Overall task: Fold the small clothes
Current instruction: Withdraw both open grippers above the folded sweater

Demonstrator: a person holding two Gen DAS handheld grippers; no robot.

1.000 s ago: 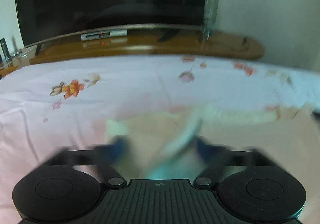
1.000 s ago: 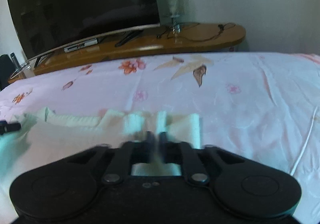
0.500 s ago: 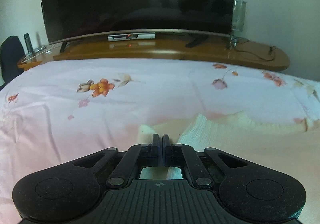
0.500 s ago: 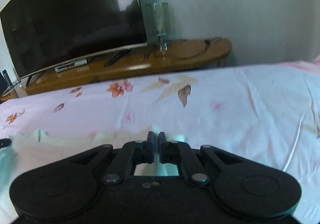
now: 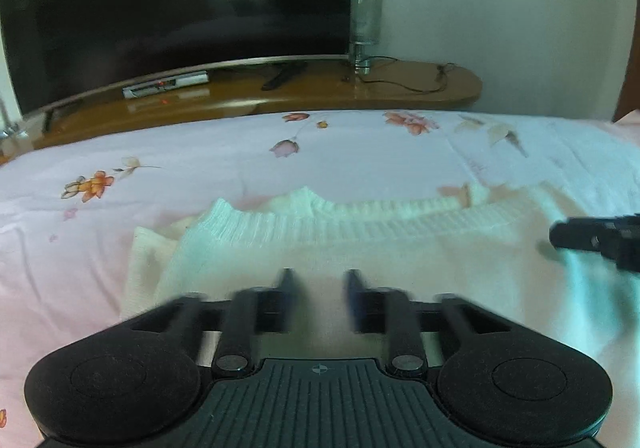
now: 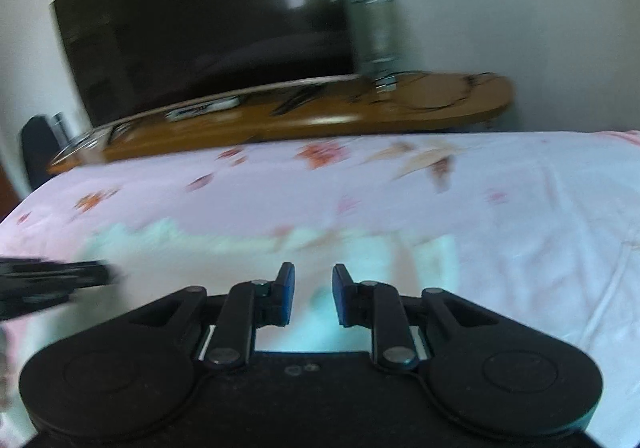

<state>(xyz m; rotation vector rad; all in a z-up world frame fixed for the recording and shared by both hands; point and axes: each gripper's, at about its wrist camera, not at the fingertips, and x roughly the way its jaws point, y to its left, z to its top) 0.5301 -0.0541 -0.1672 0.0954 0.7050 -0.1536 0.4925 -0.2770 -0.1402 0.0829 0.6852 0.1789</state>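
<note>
My cream-white ribbed knit sweater (image 5: 360, 248) lies on the pale pink bed sheet (image 5: 200, 152), which is printed with orange and pink flowers and tan leaves. My black left gripper (image 5: 319, 284) and black right gripper (image 6: 313, 284) both have blue pads (image 6: 286, 288). Beyond the bed are a glossy brown wooden TV stand (image 5: 400, 94) and a black TV screen (image 5: 172, 8) against a white wall (image 5: 500, 8).

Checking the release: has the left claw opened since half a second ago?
Yes. The left claw was shut; now its jaws stand apart over the cream sweater, nearer the ribbed hem than before.
</note>
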